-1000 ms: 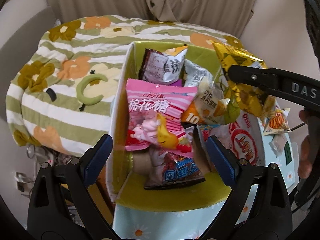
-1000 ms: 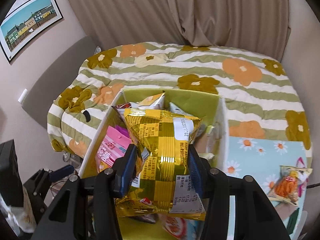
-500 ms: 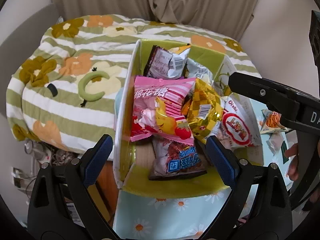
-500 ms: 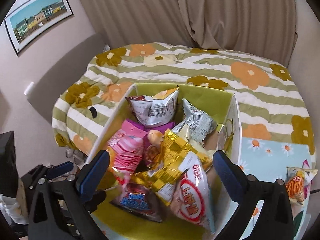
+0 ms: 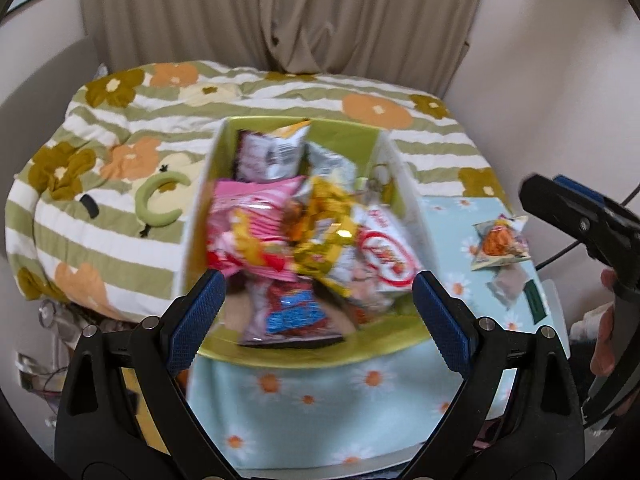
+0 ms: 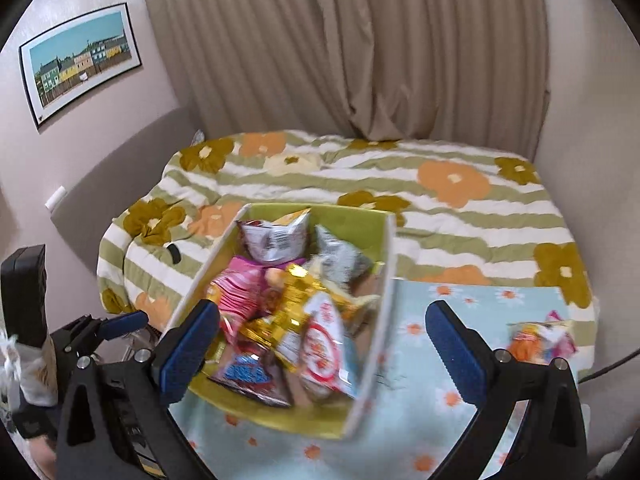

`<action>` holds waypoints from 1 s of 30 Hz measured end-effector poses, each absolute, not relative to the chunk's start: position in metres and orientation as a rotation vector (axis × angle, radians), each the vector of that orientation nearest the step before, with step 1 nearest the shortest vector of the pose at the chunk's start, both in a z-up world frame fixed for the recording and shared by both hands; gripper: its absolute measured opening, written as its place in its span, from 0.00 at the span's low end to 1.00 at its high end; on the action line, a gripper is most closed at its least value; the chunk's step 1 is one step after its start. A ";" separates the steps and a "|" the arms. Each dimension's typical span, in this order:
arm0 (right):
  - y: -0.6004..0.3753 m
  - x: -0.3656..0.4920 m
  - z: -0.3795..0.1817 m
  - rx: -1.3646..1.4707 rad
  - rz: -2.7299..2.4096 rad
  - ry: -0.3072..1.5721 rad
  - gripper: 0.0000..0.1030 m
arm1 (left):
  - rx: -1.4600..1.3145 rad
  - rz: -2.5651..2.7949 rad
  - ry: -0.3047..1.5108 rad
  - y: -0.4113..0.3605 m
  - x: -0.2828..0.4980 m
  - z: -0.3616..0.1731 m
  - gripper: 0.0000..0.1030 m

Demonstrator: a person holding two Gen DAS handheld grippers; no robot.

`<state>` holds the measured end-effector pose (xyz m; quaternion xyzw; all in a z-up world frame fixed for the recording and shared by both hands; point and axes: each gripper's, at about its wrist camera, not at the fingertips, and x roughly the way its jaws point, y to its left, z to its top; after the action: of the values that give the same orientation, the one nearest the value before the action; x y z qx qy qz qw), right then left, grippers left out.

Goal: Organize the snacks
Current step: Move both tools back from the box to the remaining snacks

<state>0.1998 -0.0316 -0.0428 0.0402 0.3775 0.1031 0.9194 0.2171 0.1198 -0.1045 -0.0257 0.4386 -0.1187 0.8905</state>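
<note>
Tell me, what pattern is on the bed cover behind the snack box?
Green and white stripes with orange and olive flowers on the bed cover; clearest in the right wrist view.

a box (image 6: 372,344) stands on the bench (image 6: 460,412), with a bed (image 6: 460,208) behind it and curtains (image 6: 360,48) behind the bed. snack packets (image 6: 292,312) lie piled in the box, some leaning on its far wall. one more packet (image 6: 532,338) lies on the bench, well apart to the box's right.

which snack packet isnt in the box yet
The orange snack packet lying alone on the daisy tablecloth, to the right of the green box. Every other packet, like the gold one, is piled inside the box.
</note>
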 end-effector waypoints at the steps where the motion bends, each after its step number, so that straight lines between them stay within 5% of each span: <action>1: -0.041 0.192 -0.040 0.085 0.202 0.771 1.00 | -0.059 -0.258 0.908 0.108 0.212 -0.102 0.91; 18: -0.231 0.077 -0.069 0.117 -0.016 0.814 1.00 | -0.054 -0.425 0.929 -0.076 0.170 -0.107 0.91; 30: -0.298 0.058 -0.133 0.136 -0.151 0.895 1.00 | 0.033 -0.571 1.032 -0.183 0.221 -0.152 0.91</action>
<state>0.0580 -0.2977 -0.1330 0.0658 0.4319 -0.0728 0.8966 0.2206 -0.1834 -0.1524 0.0157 0.4866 -0.2694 0.8309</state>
